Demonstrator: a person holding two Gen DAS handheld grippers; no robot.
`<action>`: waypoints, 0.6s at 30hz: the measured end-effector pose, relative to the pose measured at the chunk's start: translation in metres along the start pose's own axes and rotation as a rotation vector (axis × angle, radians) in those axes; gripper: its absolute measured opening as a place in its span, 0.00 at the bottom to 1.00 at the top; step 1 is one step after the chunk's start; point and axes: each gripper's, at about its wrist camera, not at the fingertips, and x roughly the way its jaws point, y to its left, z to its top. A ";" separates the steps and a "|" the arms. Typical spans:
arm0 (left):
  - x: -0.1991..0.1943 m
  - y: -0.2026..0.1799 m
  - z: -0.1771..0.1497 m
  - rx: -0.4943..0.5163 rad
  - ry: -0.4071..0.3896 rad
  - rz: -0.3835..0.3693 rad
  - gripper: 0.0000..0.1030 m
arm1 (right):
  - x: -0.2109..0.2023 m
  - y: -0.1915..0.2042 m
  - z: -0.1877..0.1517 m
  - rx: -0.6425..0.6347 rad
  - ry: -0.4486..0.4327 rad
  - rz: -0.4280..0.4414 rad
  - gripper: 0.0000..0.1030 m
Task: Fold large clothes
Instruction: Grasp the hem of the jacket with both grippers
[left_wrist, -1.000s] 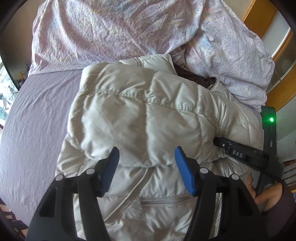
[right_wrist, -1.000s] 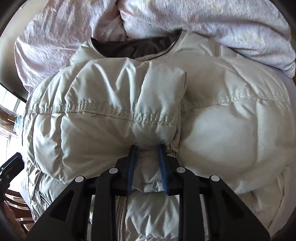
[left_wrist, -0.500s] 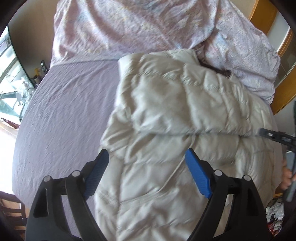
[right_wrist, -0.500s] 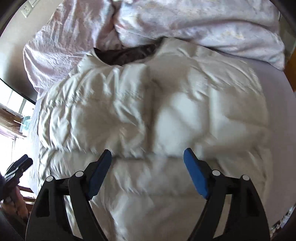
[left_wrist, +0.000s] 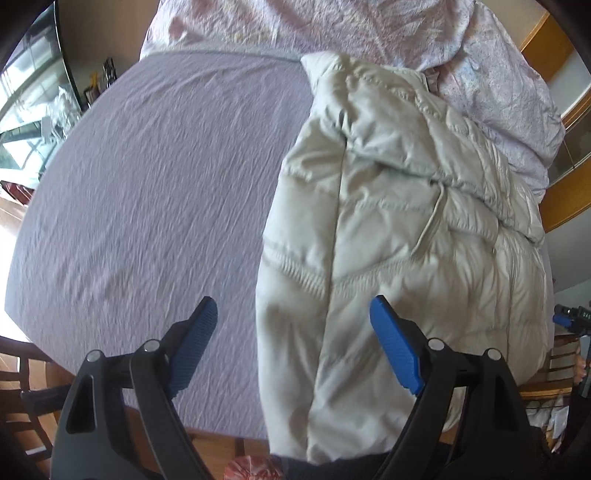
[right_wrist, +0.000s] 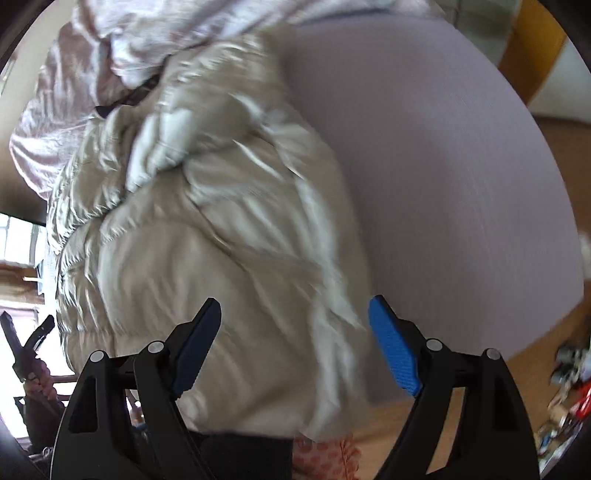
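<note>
A cream puffer jacket (left_wrist: 406, 221) lies on the lilac bed sheet (left_wrist: 147, 184), both sides folded in over its middle, the hem hanging over the near bed edge. My left gripper (left_wrist: 291, 306) hovers open over the jacket's left edge with nothing between its blue pads (left_wrist: 395, 347). In the blurred right wrist view the jacket (right_wrist: 207, 258) fills the left and centre. My right gripper (right_wrist: 294, 306) stands open above its right edge and grips nothing. Each gripper shows small at the other view's border: the right gripper (left_wrist: 569, 317) and the left gripper (right_wrist: 26, 350) in a hand.
A crumpled pink-white duvet (left_wrist: 369, 33) lies across the head of the bed against the jacket's collar. Bare sheet (right_wrist: 443, 166) lies on both sides of the jacket. A dark wooden chair (left_wrist: 26, 391) stands on the wood floor at the near left. Clutter (right_wrist: 569, 387) lies on the floor at right.
The right gripper let go of the jacket fold it pinched, opened wide and swung right. The left gripper opened wider and moved left to the jacket's edge.
</note>
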 end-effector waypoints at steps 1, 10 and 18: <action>0.002 0.001 -0.003 0.002 0.011 0.001 0.82 | 0.002 -0.007 -0.005 0.008 0.016 -0.001 0.81; 0.011 -0.005 -0.023 0.028 0.073 -0.018 0.82 | 0.017 -0.028 -0.025 0.031 0.096 0.066 0.81; 0.018 -0.004 -0.039 -0.006 0.095 -0.046 0.73 | 0.023 -0.050 -0.047 0.041 0.125 0.158 0.64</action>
